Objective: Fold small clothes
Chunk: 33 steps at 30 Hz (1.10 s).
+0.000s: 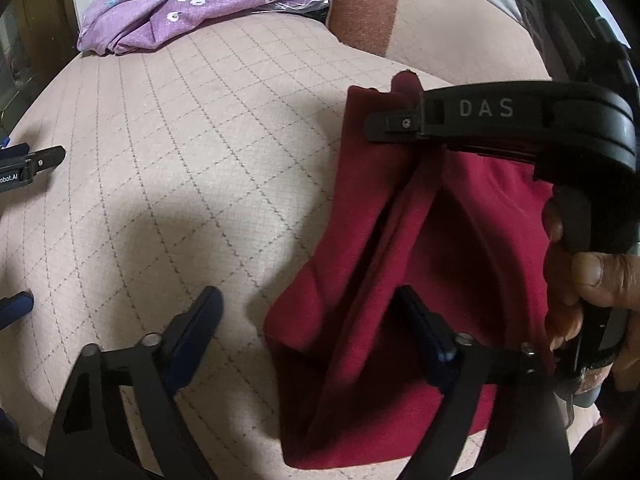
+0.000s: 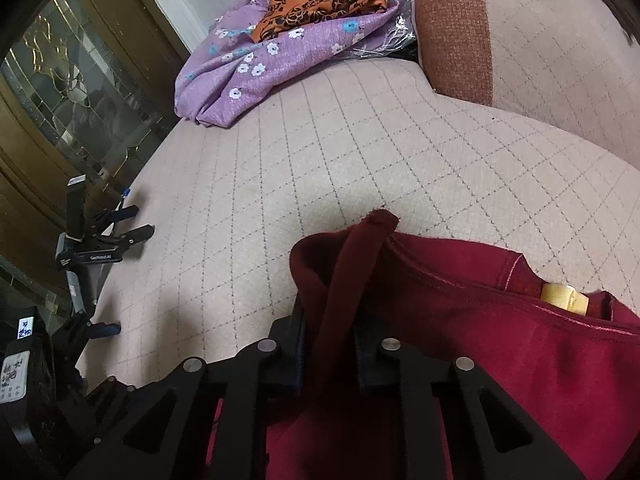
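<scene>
Dark red cloth (image 1: 400, 280) lies bunched on a quilted beige cushion (image 1: 180, 160), a raised fold of it pinched between the jaws of the right gripper (image 2: 330, 340), which are drawn close around the fabric. In the left wrist view that same gripper (image 1: 400, 124) reaches in from the right, its black finger marked "DAS" clamped at the top corner of the garment, with the person's hand (image 1: 592, 276) on its handle. The left gripper (image 1: 308, 320) stands wide apart, one finger over bare cushion, the other resting against the red cloth's near folds; whether it presses the fabric is hard to judge. A yellowish label (image 2: 564, 298) shows inside the garment's neckline. At the far end of the cushion sits a purple flowered cloth (image 2: 280, 56) with an orange and black patterned piece (image 2: 328, 4) on top. Spare grippers (image 2: 100, 240) rest at the cushion's left edge, beside a wooden cabinet with glass panels (image 2: 72, 92).
</scene>
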{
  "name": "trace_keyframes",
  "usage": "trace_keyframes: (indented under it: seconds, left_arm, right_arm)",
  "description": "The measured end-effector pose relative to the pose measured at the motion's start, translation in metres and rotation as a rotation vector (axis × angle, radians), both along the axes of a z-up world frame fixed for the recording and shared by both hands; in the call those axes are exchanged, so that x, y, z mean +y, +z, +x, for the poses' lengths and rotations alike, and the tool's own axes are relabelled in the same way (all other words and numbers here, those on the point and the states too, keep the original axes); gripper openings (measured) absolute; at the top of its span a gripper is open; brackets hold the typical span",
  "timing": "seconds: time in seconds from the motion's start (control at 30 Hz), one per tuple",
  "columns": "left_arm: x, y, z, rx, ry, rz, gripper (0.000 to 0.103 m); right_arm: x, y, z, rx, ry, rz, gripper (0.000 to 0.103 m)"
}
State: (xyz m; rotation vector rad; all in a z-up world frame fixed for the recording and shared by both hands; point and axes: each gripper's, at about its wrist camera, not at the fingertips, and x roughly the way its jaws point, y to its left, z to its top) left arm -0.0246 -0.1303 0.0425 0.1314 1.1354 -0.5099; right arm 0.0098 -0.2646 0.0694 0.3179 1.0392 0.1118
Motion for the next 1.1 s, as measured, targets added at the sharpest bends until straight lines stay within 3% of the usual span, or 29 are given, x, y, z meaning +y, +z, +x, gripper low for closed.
trace_keyframes:
  seconds: [0.23,0.43,0.5,0.6,0.73,0.93,1.1]
  left_arm:
    - [-0.002,0.002,-0.002,-0.004,-0.009,0.006,0.075]
    - [-0.005,0.010,-0.008,-0.007,-0.018,0.005,0.053]
    - [-0.005,0.015,-0.011,-0.010,-0.002,0.001,0.037]
    - [-0.002,0.029,-0.015,-0.007,0.026,-0.022,0.027]
    - [-0.003,0.061,-0.030,-0.028,0.016,-0.088,0.023]
    - [-0.047,0.102,-0.075,-0.064,-0.122,-0.169,0.021]
    - [-0.125,0.109,-0.117,-0.017,-0.300,-0.224,0.020]
  right_arm:
    - [-0.001,0.003,-0.001,-0.004,0.000,0.000,0.017]
    - [-0.002,0.009,-0.008,-0.017,-0.003,-0.004,0.017]
    - [-0.004,0.015,-0.012,-0.027,-0.004,0.001,0.016]
    - [-0.010,0.026,-0.021,-0.045,-0.005,0.009,0.015]
    - [-0.027,0.049,-0.041,-0.088,-0.019,0.024,0.014]
    - [-0.061,0.088,-0.077,-0.157,-0.036,-0.008,0.013]
    - [-0.115,0.102,-0.112,-0.164,-0.100,-0.050,0.013]
